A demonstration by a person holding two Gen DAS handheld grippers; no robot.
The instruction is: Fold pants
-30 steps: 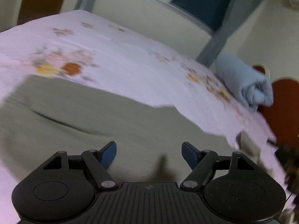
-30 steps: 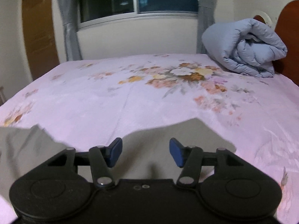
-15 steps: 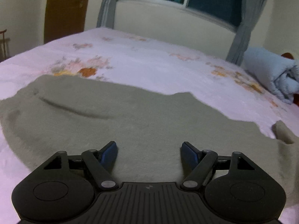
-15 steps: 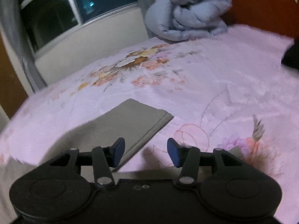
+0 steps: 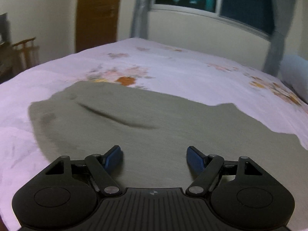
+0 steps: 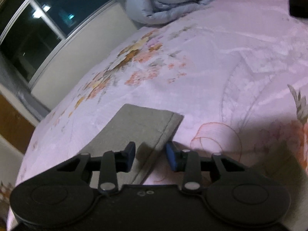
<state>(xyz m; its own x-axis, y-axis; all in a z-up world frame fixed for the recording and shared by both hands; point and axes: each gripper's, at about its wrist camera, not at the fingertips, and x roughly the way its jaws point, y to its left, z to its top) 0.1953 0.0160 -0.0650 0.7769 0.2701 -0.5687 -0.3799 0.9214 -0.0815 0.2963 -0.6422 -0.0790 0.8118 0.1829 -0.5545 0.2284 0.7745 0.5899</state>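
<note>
The grey-green cloth pants [image 5: 154, 134] were found spread flat across the pale pink floral bedsheet [image 5: 182, 71], filling the lower centre of the left wrist view, with one shallow crease at centre left. No fold was seen in the stretch viewed there, and whether any had been made elsewhere could not be told; the task was judged to be at an early stage, with most or all of the folding outstanding. In the right wrist view, the hemmed end of one leg [image 6: 146, 127] was seen at lower centre.

The left gripper [image 5: 154, 158] was held tilted downward over the pants, its jaws wide apart and nothing gripped. The right gripper [image 6: 151, 157] was likewise angled down and rolled, its jaws narrowing around the hem edge; contact by the pads was not evident. A rolled pale blue quilt [image 6: 169, 2] was noted at the top centre.
</note>
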